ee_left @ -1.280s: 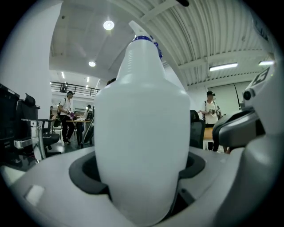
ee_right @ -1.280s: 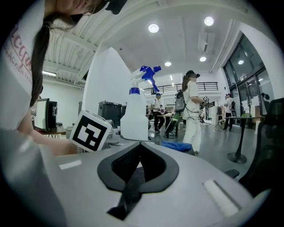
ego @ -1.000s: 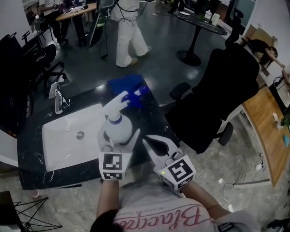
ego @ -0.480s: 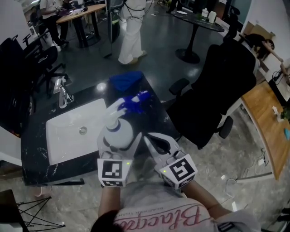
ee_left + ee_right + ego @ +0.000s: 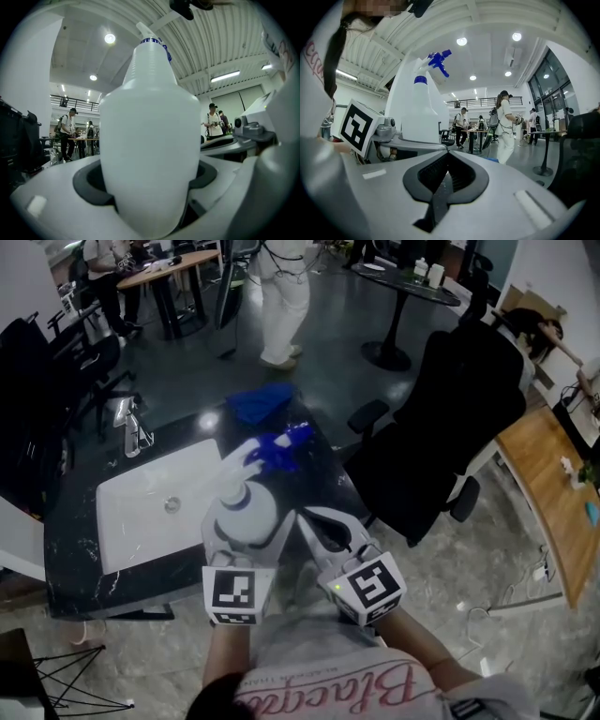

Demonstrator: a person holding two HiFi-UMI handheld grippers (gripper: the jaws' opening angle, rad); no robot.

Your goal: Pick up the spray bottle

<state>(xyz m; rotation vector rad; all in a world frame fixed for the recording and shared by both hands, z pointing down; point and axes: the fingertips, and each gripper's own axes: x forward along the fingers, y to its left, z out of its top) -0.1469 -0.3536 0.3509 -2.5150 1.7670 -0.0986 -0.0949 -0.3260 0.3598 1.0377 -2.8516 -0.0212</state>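
A white spray bottle with a blue collar and blue trigger head hangs upright in the air over the front edge of the black counter. My left gripper is shut on its body, one pad on each side. In the left gripper view the bottle fills the space between the jaws of that gripper. Just right of it, my right gripper is shut with nothing in it. From the right gripper view the bottle stands to the left.
A white sink with a chrome faucet is set in the counter. A blue cloth lies at the counter's far end. A black office chair stands right, a wooden desk beyond it. A person in white walks behind.
My left gripper has carried the bottle a little up and back toward me. The right gripper has barely shifted. The person in white has walked farther away.
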